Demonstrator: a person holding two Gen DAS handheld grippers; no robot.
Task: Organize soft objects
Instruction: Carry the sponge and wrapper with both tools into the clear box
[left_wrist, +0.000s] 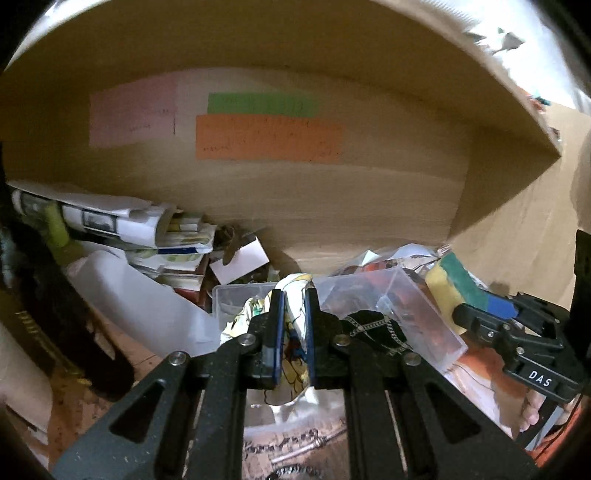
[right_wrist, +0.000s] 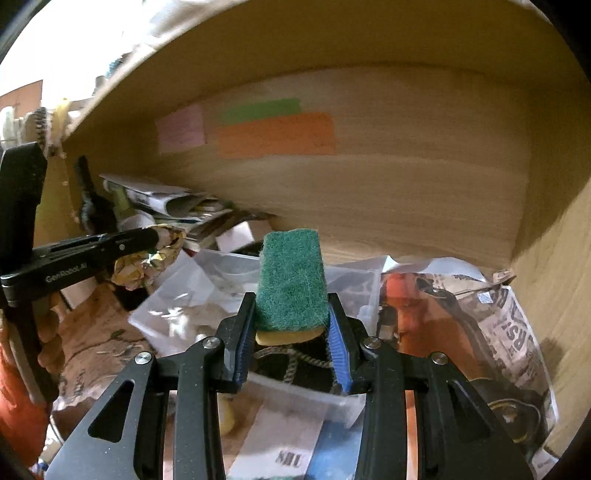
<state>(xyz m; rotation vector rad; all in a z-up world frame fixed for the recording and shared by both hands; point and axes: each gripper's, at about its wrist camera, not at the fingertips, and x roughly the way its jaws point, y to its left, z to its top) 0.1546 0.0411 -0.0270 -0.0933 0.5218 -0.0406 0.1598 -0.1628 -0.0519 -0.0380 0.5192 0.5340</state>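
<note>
The left claw (left_wrist: 294, 332) is pinching a crumpled flowery cloth (left_wrist: 291, 347) above a clear plastic box (left_wrist: 413, 299). The right claw (right_wrist: 291, 332) squeezes a green and yellow sponge (right_wrist: 291, 284), held up over the mess. Below lie newspaper (right_wrist: 506, 325), rolled papers (left_wrist: 122, 221) and a chain (left_wrist: 373, 326). Colored sticky notes (left_wrist: 267, 137) hang on the wooden back wall (left_wrist: 369, 192).

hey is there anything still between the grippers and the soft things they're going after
Nothing visible. The right gripper is already shut on the green-and-yellow scouring sponge, and the left gripper is shut on the crumpled yellow-patterned cloth. Both are held above the clear plastic container and surrounding clutter.
</note>
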